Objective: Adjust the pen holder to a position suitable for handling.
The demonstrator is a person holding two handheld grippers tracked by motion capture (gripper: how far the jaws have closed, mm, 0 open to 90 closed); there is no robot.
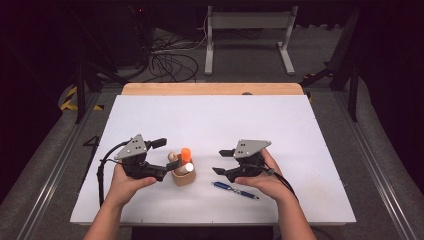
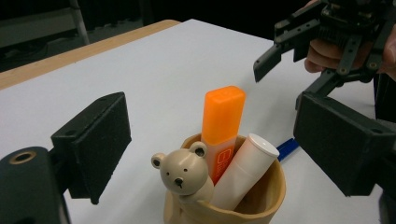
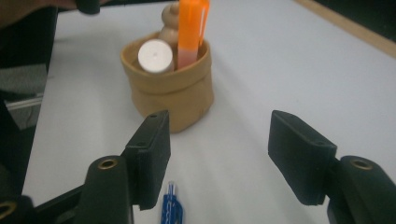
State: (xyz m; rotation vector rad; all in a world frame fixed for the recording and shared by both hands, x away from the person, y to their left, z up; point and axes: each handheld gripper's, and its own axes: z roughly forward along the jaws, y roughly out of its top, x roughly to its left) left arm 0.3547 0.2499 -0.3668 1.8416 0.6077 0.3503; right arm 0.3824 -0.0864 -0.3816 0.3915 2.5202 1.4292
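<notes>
A tan soft cup stands on the white board between my two hands. It holds an orange highlighter, a white capped tube and a bear-headed pen. My left gripper is open at the cup's left. In the left gripper view its jaws stand apart on either side of the highlighter, the tube and the bear, touching none of them. My right gripper is open to the cup's right, empty, pointing at the cup. A blue pen lies below it.
The white board lies on a wooden table whose edge shows at the back. A metal stand and cables are on the floor beyond. The blue pen lies just under the right gripper's jaws.
</notes>
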